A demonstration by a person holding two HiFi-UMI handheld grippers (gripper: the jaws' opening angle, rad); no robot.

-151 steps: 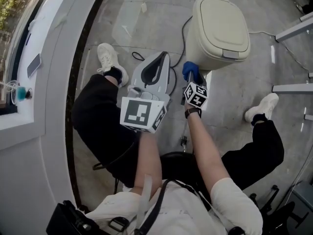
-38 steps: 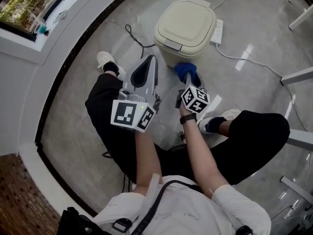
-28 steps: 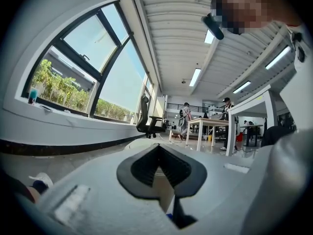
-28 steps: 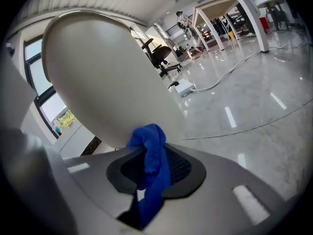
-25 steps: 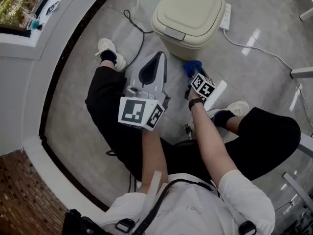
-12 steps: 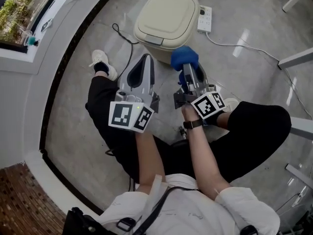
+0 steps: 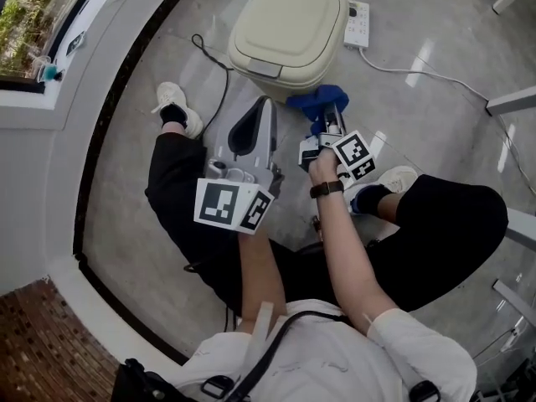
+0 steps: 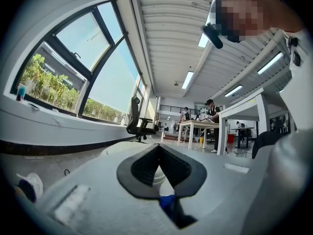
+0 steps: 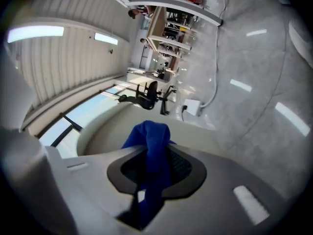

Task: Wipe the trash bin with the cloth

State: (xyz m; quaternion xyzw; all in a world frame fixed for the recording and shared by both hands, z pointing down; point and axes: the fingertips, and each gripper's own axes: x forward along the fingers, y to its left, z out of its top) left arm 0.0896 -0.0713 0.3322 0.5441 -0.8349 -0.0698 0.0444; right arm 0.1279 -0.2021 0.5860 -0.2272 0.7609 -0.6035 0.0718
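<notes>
The cream trash bin [image 7: 289,23] stands on the floor ahead of my knees, lid closed. A blue cloth [image 7: 316,103] is bunched against the bin's near side. My right gripper [image 7: 329,122] is shut on it, and in the right gripper view the cloth [image 9: 151,131] hangs out between the jaws of the gripper [image 9: 155,153] with the bin's pale wall [image 9: 107,124] behind. My left gripper [image 7: 265,103] hovers just left of the cloth, near the bin's front, jaws together and holding nothing. In the left gripper view that gripper [image 8: 158,148] has its tips meeting.
A white power strip [image 7: 358,22] with its cable [image 7: 419,72] lies on the floor right of the bin. A black cable [image 7: 213,57] runs at its left. My shoes [image 7: 172,107] [image 7: 394,178] flank the grippers. A curved sill [image 7: 92,82] bounds the left.
My right gripper has reached forward and down, bringing the cloth from raised in front of the bin to its near side. The left gripper has stayed close beside it.
</notes>
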